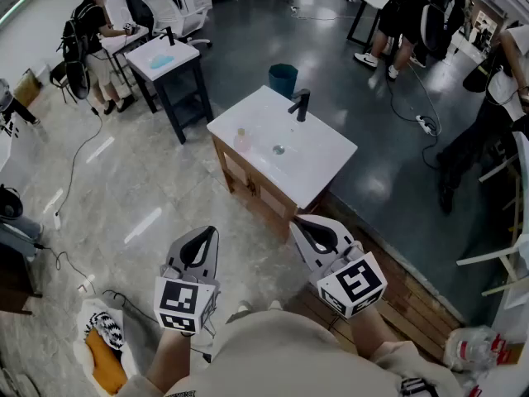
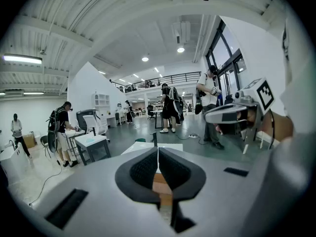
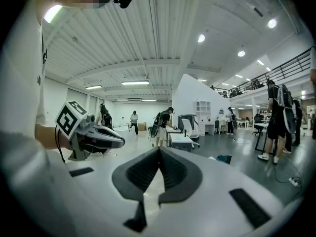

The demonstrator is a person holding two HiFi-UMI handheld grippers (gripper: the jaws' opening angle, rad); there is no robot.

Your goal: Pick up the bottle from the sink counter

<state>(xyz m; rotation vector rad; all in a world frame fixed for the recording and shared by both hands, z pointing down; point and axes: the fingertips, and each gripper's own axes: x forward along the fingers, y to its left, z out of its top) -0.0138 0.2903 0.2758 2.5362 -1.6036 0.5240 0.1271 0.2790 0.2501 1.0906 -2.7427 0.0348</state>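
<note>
Head view: the bottle (image 1: pixel 242 140) stands upright on the sink counter (image 1: pixel 326 172), well ahead of both claws, ahead-right of the left claw (image 1: pixel 201 242) and ahead-left of the right claw (image 1: pixel 316 234), neither plainly nearer; the basin (image 1: pixel 291 159) beside it looks empty. Left gripper view: the jaws are pressed together on nothing, with the counter straight ahead. Right gripper view: the jaws are likewise together and empty.

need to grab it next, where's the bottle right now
In the head view, upper middle, the bottle stands near the left edge of the white sink counter, down-left of the black faucet.
</note>
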